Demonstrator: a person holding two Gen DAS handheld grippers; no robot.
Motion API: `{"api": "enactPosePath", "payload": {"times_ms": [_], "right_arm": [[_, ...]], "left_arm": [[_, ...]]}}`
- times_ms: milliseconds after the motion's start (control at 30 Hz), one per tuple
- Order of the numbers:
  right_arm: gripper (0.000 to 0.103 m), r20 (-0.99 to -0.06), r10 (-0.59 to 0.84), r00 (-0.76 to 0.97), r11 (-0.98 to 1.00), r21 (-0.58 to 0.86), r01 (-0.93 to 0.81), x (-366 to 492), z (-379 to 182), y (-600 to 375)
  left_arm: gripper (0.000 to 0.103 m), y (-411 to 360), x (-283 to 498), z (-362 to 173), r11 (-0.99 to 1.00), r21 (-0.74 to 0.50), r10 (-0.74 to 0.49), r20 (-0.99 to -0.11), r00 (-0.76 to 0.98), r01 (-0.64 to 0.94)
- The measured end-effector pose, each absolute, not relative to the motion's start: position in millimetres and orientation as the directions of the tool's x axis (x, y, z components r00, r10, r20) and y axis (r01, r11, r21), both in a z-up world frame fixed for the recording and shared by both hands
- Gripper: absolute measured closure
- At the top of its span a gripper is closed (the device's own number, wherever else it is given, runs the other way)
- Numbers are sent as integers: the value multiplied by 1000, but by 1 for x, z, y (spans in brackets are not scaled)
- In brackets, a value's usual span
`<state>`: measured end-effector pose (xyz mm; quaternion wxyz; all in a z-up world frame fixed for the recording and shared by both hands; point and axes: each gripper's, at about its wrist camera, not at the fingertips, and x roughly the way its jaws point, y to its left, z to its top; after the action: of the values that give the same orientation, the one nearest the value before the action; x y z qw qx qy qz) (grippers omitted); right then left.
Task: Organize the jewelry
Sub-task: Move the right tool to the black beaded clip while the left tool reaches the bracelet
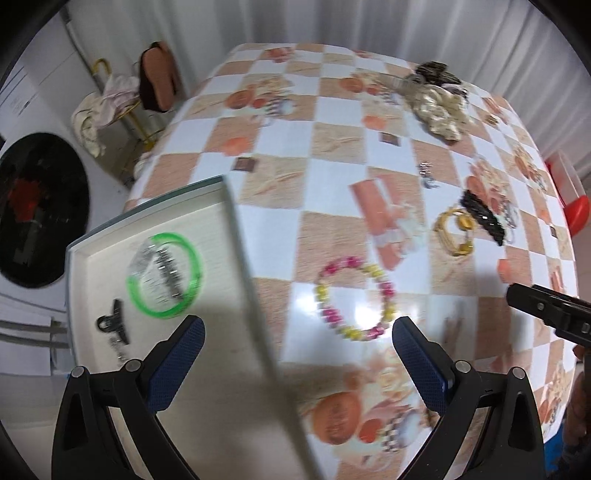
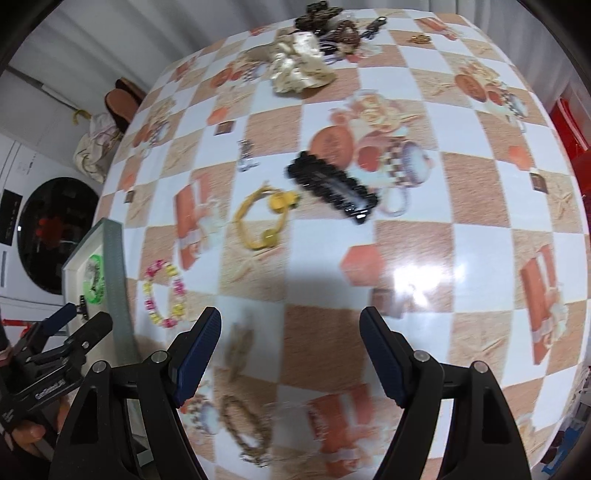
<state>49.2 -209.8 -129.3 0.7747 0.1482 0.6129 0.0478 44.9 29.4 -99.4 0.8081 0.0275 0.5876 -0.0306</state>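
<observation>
My left gripper (image 1: 297, 332) stands open over the right rim of a white tray (image 1: 238, 229), with nothing between its pads. In the tray lie a green bangle (image 1: 164, 275), a silver piece and a black clip (image 1: 112, 323). A pink and yellow bead bracelet (image 1: 354, 299) lies on the checked tablecloth just past the rim. My right gripper (image 2: 290, 321) is open and holds nothing above the cloth, a brown chain bracelet (image 2: 243, 424) below it. Farther off lie a yellow bracelet (image 2: 260, 218) and a long black hair clip (image 2: 332, 184).
Small silver earrings (image 2: 245, 155), a cream scrunchie (image 2: 299, 70) and a heap of dark jewelry (image 2: 332, 22) sit toward the far side of the table. A washing machine with a dark round door (image 1: 37, 210) stands left of it, a red object (image 1: 576, 210) at its right edge.
</observation>
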Motion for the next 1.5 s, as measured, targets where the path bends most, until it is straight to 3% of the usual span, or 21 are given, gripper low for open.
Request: {"api": "enactPosePath", "payload": {"times_ms": [433, 533, 667, 767, 1167, 1300, 1500], "right_arm": [[23, -956, 165, 244, 984, 176, 24, 73, -142, -235], [23, -958, 150, 243, 988, 153, -6, 79, -145, -238], [23, -962, 130, 240, 991, 121, -49, 89, -151, -239], [23, -964, 116, 241, 992, 103, -68, 96, -154, -240], [24, -959, 86, 271, 984, 38, -176, 124, -162, -224], [29, -956, 64, 285, 978, 3, -210, 132, -162, -214], [45, -956, 60, 286, 971, -11, -240, 133, -160, -204]], "left_arm": [[0, -13, 54, -125, 996, 4, -18, -968, 251, 86], [7, -17, 55, -133, 997, 11, -8, -973, 231, 79], [8, -23, 60, -143, 998, 8, -7, -976, 216, 66], [19, -25, 63, -150, 998, 10, -3, -979, 203, 64], [20, -22, 68, -162, 999, -4, -10, -981, 194, 31], [20, -21, 70, -162, 999, -9, -16, -978, 206, 35], [34, -24, 67, -157, 998, -18, -30, -977, 211, 60]]}}
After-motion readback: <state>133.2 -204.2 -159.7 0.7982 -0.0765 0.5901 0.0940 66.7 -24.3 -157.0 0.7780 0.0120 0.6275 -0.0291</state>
